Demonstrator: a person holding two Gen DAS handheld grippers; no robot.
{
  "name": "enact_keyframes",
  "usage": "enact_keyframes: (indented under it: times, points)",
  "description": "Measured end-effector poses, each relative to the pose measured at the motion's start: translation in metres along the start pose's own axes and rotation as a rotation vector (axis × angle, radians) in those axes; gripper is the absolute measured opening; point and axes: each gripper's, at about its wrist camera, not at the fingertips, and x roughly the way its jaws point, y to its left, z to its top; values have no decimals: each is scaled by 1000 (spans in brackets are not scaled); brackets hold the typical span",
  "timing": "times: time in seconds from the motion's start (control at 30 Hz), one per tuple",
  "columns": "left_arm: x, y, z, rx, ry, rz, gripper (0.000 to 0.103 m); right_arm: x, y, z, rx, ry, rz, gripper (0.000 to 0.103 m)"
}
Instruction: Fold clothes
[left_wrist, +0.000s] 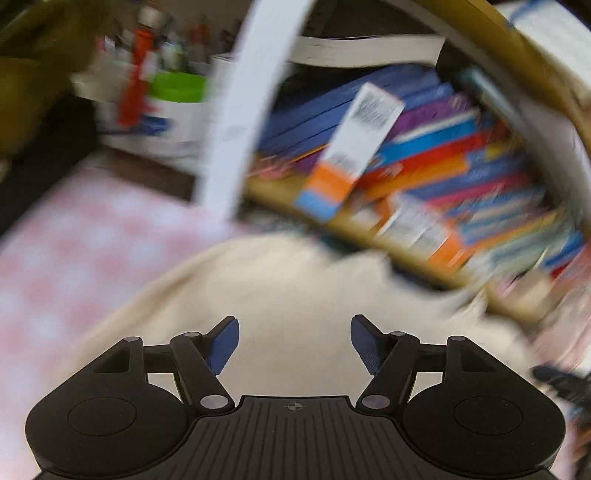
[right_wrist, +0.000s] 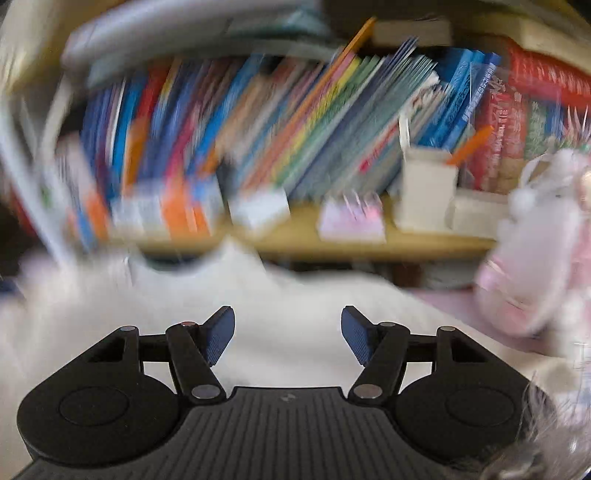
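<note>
Blur everywhere, but the big picture held: a shelf of books (right_wrist: 295, 122) filled the top of the right wrist view from nine o'clock round to three, and it swept across one to four o'clock in the left view. Below it lay the pink checked cloth (left_wrist: 74, 236), out at nine o'clock on the left side. On that sat the cream garment (left_wrist: 280, 280), spread dead ahead at twelve o'clock and running under both tools. The left gripper (left_wrist: 294, 332) hung over it, fingers wide apart, gripping nothing. The right gripper (right_wrist: 288, 325) was just the same, spread open above the pale fabric, a fluffy pink toy (right_wrist: 535, 251) at three o'clock.
</note>
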Motion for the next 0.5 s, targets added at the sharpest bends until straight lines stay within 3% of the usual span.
enact_keyframes:
  times: [0.2,0.27,0.37,0.5]
  points:
    - [-72,19,-88,61,78,69,68,-46,-1,-69,-188,99,-125,62]
    - [-86,22,-108,78,97,83,67,-71,-4,-90,-163,110,-169,62]
    - [-89,28,-118,47,99,55,66,-109,-8,-121,-105,126,-229,61]
    - [-71,43,-105,-93,92,-19,65,-141,-4,-155,-63,174,-288,59]
